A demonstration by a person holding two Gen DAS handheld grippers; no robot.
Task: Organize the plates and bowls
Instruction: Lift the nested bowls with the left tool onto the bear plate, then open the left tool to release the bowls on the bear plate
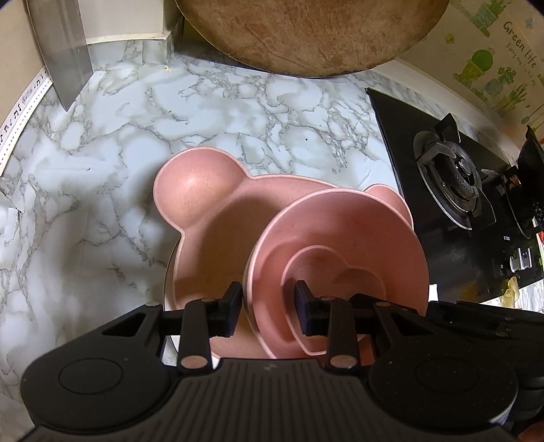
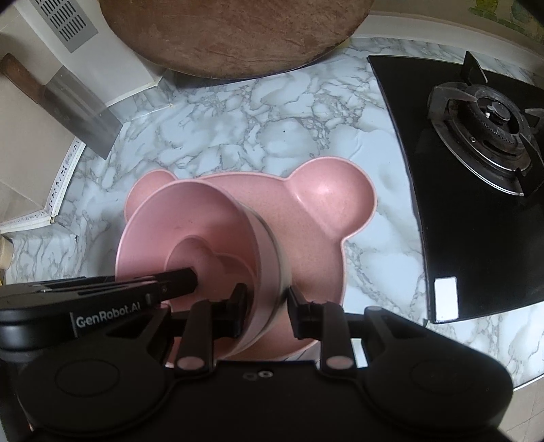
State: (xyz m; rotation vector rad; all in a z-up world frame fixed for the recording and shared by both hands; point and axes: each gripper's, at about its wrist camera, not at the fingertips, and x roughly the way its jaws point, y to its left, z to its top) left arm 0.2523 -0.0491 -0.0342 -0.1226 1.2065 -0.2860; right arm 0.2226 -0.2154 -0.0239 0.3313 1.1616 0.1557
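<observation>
Bare marble worktop [image 1: 210,112] lies open ahead of the bear-shaped plate [image 1: 204,204] and to its left. A round wooden board [image 1: 306,30] blocks the far edge, a cleaver [image 2: 78,112] leans at the far left corner, and the black gas hob [image 2: 476,170] walls the right side. The gap between plate and hob looks narrow, though fisheye distortion makes that uncertain.

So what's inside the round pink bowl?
A pink heart-shaped dish sits inside the round bowl. The bowl rests in a bear-shaped plate. The bowl's floor beneath the heart is covered.
</observation>
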